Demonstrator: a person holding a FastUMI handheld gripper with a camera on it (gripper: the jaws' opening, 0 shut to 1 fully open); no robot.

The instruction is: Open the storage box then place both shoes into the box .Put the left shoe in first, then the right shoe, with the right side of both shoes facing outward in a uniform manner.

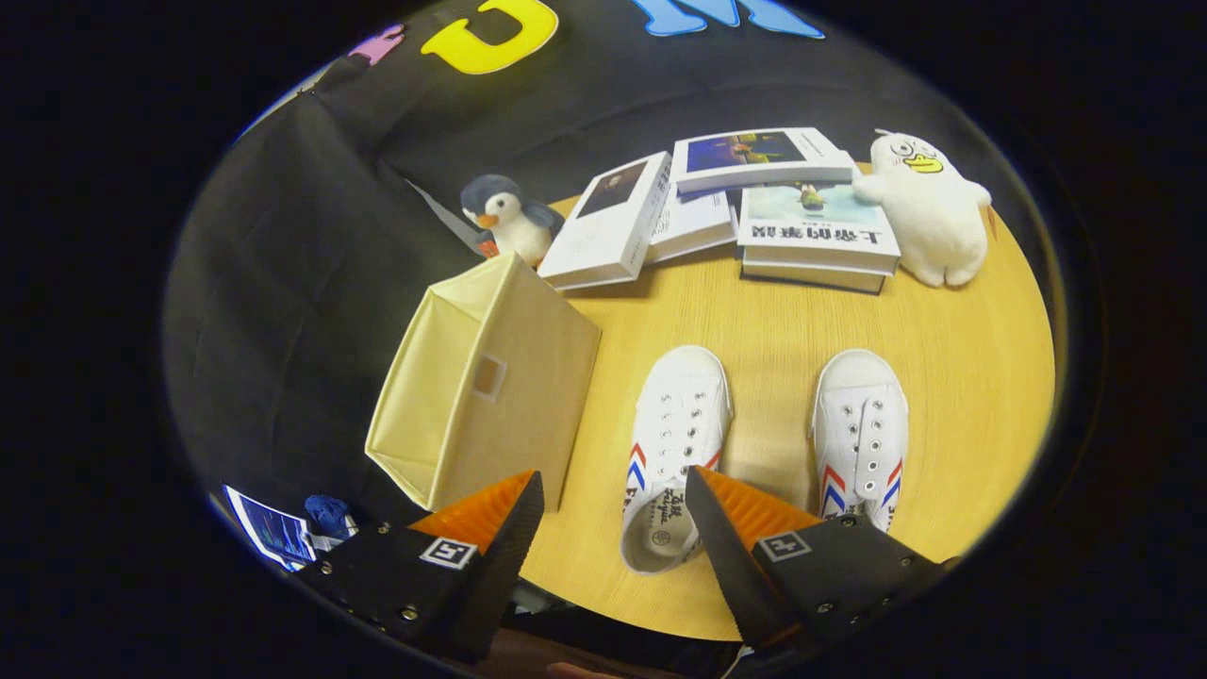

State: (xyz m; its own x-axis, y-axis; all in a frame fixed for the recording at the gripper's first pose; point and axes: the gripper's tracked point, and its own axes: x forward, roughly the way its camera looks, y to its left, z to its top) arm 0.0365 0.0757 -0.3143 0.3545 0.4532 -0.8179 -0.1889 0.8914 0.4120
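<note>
A beige fabric storage box (486, 382) stands on the round wooden table (773, 311), with its lid down and a small pull tab on the side that faces me. Two white canvas shoes with red and blue stripes sit side by side, toes pointing away. The left shoe (674, 424) lies just ahead of my fingers, its heel partly behind one fingertip. The right shoe (860, 424) sits beyond the other side of that finger. My gripper (613, 490) is open above the table's near edge, holding nothing, with the box just ahead of one finger.
Several white books (816, 236) lie stacked and spread at the table's far side. A penguin plush (509, 219) stands behind the box and a white duck plush (929, 212) sits beside the books. Black cloth surrounds the table.
</note>
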